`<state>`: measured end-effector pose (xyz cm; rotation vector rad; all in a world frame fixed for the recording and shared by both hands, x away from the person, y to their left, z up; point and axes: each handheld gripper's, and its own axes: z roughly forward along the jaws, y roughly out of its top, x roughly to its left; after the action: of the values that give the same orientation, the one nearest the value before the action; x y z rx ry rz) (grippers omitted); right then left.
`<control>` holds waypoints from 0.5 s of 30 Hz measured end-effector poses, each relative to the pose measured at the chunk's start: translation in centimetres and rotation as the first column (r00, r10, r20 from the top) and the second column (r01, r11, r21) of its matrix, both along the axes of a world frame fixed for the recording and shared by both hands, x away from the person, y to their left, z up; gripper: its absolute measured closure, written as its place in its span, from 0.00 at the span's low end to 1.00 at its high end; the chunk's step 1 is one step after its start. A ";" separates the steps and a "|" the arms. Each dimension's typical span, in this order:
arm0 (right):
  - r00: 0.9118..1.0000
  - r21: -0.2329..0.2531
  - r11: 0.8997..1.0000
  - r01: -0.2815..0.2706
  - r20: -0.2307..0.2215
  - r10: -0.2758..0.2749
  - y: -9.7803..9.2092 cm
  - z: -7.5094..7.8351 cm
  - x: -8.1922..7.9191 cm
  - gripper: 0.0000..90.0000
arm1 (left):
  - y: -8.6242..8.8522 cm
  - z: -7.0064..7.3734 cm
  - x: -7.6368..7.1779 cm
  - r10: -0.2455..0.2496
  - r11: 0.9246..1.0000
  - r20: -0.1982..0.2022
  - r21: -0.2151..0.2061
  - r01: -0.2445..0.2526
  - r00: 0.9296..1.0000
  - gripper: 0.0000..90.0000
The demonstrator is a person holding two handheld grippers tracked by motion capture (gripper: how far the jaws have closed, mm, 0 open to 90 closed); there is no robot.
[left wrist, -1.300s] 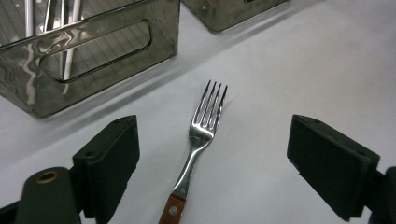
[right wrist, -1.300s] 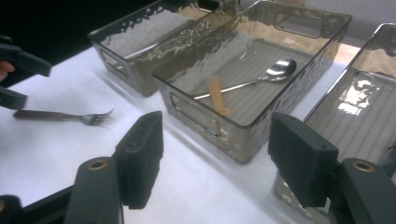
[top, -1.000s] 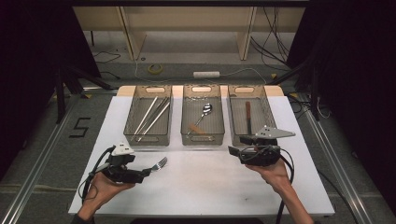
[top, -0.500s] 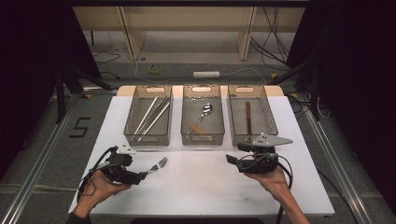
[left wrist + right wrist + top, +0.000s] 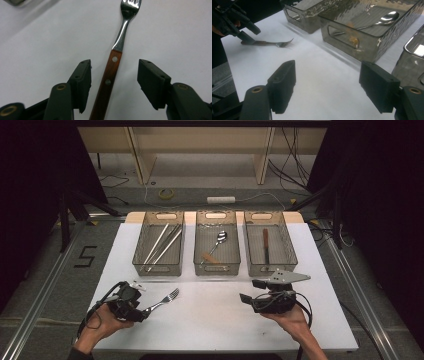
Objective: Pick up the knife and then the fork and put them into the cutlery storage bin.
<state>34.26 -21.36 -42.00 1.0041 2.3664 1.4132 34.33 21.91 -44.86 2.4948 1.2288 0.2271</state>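
Fork point(image 5: 112, 72) handle is lying straight up the middle of the left gripper point(image 5: 113, 82), its fingers point(image 5: 82, 77) standing apart on either side of the wooden grip, not touching it. Long axis is running with the gripper's reach, tines pointing away toward the three mesh bins point(image 5: 159, 270). On the white surface point(image 5: 215, 320) the fork point(image 5: 162, 302) is sitting near the left front edge, with open room ahead. Right gripper point(image 5: 250, 292) is hovering well apart, fingers point(image 5: 283, 85) spread over nothing, so the left looks nearer for closing.
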 end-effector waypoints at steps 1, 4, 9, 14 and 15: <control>1.000 -0.001 1.000 0.002 -0.002 -0.002 0.0 0.0 -0.1 0.34 | 0.1 -0.1 0.0 0.000 1.000 -0.002 0.004 0.000 1.000 0.50; 1.000 -0.001 1.000 -0.003 -0.004 0.003 0.1 -0.1 -0.3 0.34 | 0.3 -0.3 0.0 -0.004 1.000 -0.016 0.022 0.004 1.000 0.55; 1.000 -0.006 1.000 -0.007 -0.007 0.007 0.1 -0.2 -0.6 0.34 | 0.7 -0.6 -0.1 -0.012 0.999 -0.029 0.034 0.012 1.000 0.62; 1.000 -0.004 1.000 -0.008 -0.008 0.008 0.0 -0.2 -0.8 0.34 | 0.8 -0.9 -0.1 -0.018 0.998 -0.039 0.059 0.020 0.999 0.69; 1.000 -0.004 1.000 -0.009 -0.007 0.009 0.0 -0.2 -0.8 0.34 | 0.9 -1.0 -0.1 -0.025 0.998 -0.044 0.064 0.027 0.999 0.70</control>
<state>33.42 -21.34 -42.19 1.0001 2.3809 1.4098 34.27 22.76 -45.83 2.5816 1.2236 0.2102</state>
